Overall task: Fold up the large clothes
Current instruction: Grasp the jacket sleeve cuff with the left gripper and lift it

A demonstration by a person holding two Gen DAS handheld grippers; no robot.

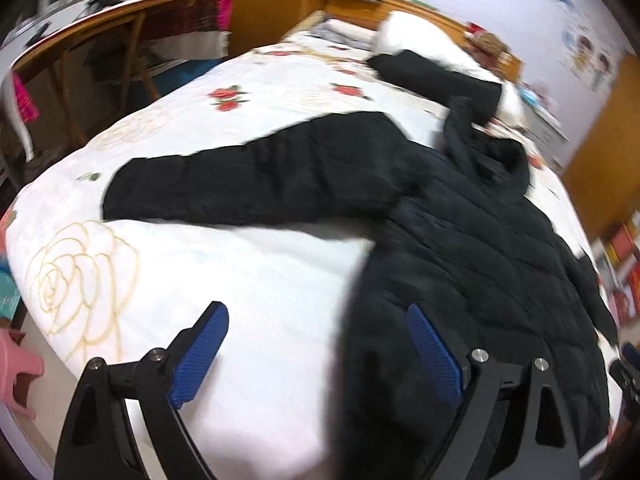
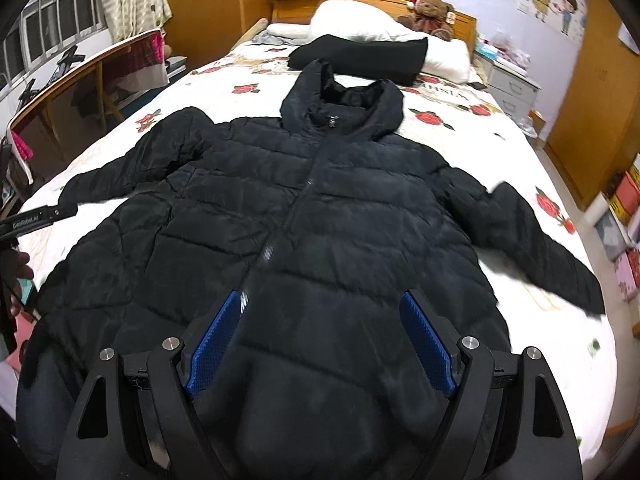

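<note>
So there's a big black puffer jacket (image 2: 320, 208) spread flat, front side up and zipped, on a bed (image 2: 532, 320) with a white rose-print cover. Hood (image 2: 344, 96) points toward the headboard end, both sleeves stick out to the sides, and the hem hangs near the foot of the bed, closest to the cameras. The right tongs (image 2: 322, 340) hover over the lower front of the jacket with the blue pads spread wide, nothing pinched between them, just jacket fabric below. The left tongs (image 1: 318, 356) are spread wide too and empty; they sit over the jacket's left edge, one pad over the bare white cover and the other over the black fabric. That view is pretty blurry. From there the left sleeve (image 1: 248, 184) lies straight out across the cover. Up past the hood there's another folded black garment (image 2: 360, 58) lying against a white pillow (image 2: 352, 20), and a teddy bear (image 2: 430, 14) sits by the headboard. A wooden desk (image 2: 80, 80) stands along the left side of the bed, just beside it. In the right view the left tongs poke in at the left edge, with a bit of a hand (image 2: 18, 276) below.
</note>
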